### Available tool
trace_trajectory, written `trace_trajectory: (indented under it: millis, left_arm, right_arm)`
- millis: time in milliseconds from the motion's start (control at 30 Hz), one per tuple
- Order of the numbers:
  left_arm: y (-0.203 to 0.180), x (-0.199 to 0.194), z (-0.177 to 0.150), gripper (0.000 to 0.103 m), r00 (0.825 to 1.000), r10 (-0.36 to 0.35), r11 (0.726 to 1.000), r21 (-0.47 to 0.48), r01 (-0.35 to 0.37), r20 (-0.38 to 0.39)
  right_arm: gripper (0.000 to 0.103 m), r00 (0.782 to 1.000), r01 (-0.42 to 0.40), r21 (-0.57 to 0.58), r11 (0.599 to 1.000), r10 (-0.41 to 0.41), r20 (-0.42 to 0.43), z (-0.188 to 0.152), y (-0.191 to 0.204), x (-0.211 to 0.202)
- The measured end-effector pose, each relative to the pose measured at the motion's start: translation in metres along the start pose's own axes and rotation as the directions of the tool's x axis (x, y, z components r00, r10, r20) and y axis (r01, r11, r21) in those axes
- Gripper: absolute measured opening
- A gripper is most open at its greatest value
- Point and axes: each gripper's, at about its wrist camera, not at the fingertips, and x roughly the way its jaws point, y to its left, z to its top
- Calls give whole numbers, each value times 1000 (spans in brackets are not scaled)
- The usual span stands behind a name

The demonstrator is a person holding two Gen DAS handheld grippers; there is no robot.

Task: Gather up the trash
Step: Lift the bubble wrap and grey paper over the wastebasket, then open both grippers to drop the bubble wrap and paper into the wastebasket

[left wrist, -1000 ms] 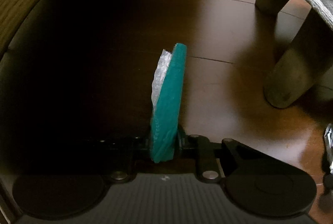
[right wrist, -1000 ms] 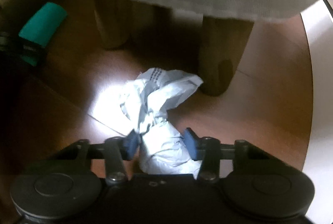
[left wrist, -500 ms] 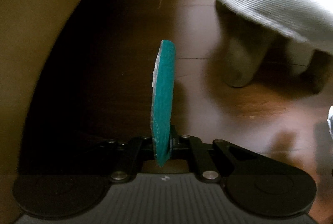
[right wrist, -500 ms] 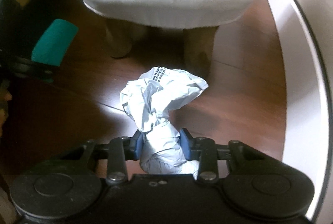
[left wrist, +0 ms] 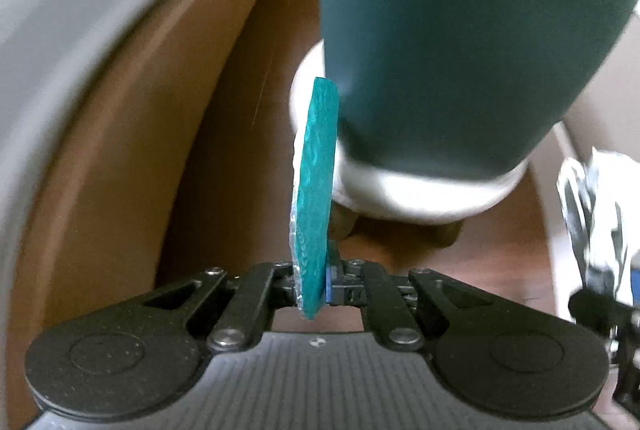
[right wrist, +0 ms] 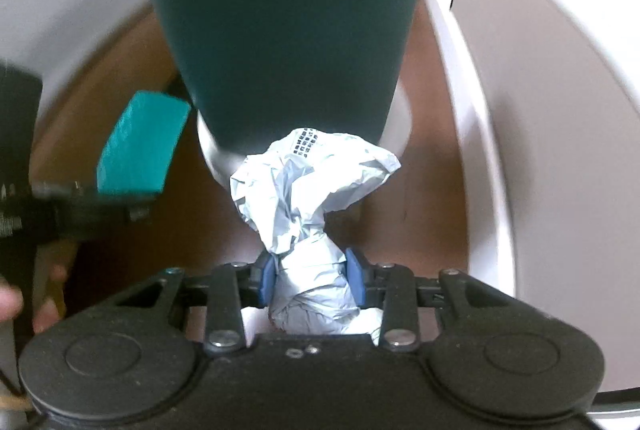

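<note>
My left gripper (left wrist: 314, 280) is shut on the lower end of a flat teal wrapper (left wrist: 316, 190), which stands edge-on with a silvery lining on its left side. The right wrist view shows that same teal wrapper (right wrist: 140, 146) at the left, held by the blurred left gripper (right wrist: 136, 208). My right gripper (right wrist: 310, 276) is shut on a crumpled white-grey bag (right wrist: 316, 182), its blue pads (right wrist: 269, 278) pressing the narrow waist. The bag (left wrist: 592, 210) also shows at the right edge of the left wrist view. Both pieces hang above the brown wooden floor (right wrist: 432, 190).
Straight ahead stands a dark teal body (left wrist: 460, 30) on a white cushioned stool (left wrist: 420, 198) with wooden legs (left wrist: 448, 236). Pale walls curve in at the left (left wrist: 80, 30) and at the right (right wrist: 520, 110). A person's fingers (right wrist: 44, 314) grip the left handle.
Both grippers have risen well off the floor with their pieces. The stool, seen from below before, now lies ahead and below. The right jaws have drawn tighter on the bag.
</note>
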Motion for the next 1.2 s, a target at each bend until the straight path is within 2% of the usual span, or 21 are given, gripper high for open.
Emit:
trace_trajectory:
  millis: [167,333,500,700,767,833,933,1033,1200]
  left_arm:
    - [4,-57,21,6,997,-61,998,3,61,48]
    - [0,-122,38,6,984,-131,990,58,125,123]
    - [13,-176,52,6,957,-221,974,90,207,190]
    - [23,-225,88,5,905,-313,950,104,296,288]
    - [20,-227,101,5,889,-344,939,109,326,301]
    - [16,-222,123,5,882,-369,929,116,351,292]
    - [11,-214,155,5,883,-377,926,124,356,280]
    - [1,-194,182,6,899,-381,924,126,362,214]
    - [-18,-151,211,6,929,-358,930,117,347,89]
  right_arm:
    - [35,993,2,16,1000,-4,114,25,4,-65]
    - [35,975,-22,-5,1000,22,221,49,7,-120]
    - [35,953,-24,-2,1000,24,301,77,-1,-145]
    - [35,939,-9,9,1000,5,343,108,0,-140]
    - [35,938,1,0,1000,-1,348,120,0,-136]
    - [35,935,13,-2,1000,-12,354,129,1,-133]
    - [35,937,28,-9,1000,-23,350,143,0,-126]
    - [36,941,50,-20,999,-40,336,156,-1,-115]
    - [36,962,56,-11,998,-51,267,170,-10,-88]
